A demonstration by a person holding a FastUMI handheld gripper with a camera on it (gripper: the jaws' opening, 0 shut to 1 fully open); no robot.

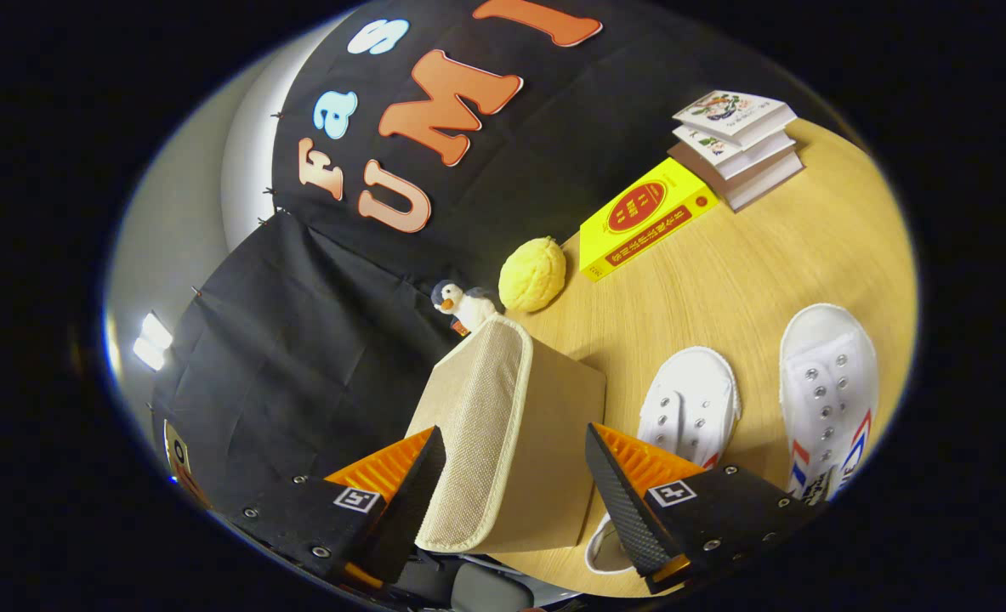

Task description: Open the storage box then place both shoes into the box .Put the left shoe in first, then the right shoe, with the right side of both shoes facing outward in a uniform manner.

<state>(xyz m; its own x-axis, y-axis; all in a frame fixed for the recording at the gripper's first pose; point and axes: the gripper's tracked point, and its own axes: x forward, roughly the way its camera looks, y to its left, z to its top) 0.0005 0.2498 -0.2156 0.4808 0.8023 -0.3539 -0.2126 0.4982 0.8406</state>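
Wooden table [758,272] tilts; gripper [515,476] fingers spread around storage box [511,433].

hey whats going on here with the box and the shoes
A person's handheld gripper has its jaws open on either side of the beige storage box, not pressing on it. The box looks closed or tipped. Both white shoes sit on the wooden table beside it, not yet packed. A penguin toy, yellow ball and books lie beyond.
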